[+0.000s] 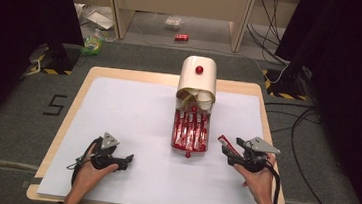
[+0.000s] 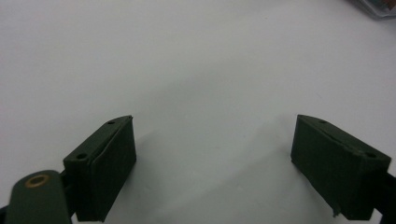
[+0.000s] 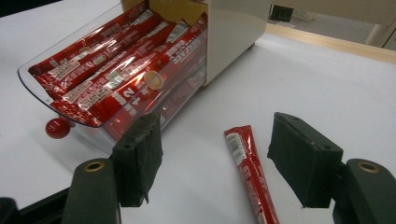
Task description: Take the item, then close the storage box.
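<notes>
a thin red sachet stick (image 3: 247, 172) lies flat on the white table sheet (image 1: 132, 117) just right of the clear drawer (image 3: 37, 84), between the right gripper (image 3: 215, 156)'s parted jaws, unheld; light, limp and slick, it looks best pinched mid-length.

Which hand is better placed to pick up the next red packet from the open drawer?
Right. The right gripper sits open just beside the drawer of red packets; the left gripper rests over bare white table, farther away.
</notes>
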`<state>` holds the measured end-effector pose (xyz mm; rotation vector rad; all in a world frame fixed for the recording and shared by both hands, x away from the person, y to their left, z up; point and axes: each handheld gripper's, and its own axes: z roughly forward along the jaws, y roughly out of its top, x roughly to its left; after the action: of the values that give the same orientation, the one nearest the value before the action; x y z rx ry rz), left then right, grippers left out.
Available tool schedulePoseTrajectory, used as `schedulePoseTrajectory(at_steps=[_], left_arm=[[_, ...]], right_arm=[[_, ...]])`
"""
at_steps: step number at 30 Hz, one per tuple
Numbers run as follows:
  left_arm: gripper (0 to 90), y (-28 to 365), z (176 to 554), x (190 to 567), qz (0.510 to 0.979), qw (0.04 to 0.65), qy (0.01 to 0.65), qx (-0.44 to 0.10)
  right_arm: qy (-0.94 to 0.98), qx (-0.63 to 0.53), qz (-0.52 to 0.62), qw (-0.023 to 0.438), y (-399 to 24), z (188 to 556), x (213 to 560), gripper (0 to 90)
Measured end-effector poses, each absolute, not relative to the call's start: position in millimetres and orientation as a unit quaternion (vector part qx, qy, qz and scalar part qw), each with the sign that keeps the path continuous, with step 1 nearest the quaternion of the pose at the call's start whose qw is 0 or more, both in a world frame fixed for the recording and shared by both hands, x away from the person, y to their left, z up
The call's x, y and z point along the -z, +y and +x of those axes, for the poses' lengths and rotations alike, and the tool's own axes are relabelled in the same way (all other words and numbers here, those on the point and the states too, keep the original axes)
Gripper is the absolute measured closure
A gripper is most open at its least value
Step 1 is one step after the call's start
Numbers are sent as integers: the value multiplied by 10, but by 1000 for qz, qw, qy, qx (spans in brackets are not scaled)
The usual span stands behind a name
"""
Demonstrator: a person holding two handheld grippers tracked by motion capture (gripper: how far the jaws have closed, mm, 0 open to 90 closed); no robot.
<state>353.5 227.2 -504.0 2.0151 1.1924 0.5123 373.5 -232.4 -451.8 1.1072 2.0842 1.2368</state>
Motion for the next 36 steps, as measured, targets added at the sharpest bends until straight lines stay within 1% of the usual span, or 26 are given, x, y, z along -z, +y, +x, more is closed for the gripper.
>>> schedulePoseTrajectory(at_steps=[9, 16, 19, 36], left_arm=[[131, 2272, 3536, 5040, 783, 364, 464, -199], [130, 2271, 3537, 5040, 783, 363, 464, -199], [130, 2271, 3537, 5040, 783, 363, 464, -199], [130, 2271, 3536, 5039, 783, 363, 464, -199]], right_arm=[[767, -450, 390, 237, -2246, 3662, 4534, 330], [772, -457, 379, 228, -2169, 3576, 4552, 321], [769, -461, 382, 225, -2140, 3546, 4565, 298], [765, -480, 370, 218, -2037, 3399, 4533, 293]])
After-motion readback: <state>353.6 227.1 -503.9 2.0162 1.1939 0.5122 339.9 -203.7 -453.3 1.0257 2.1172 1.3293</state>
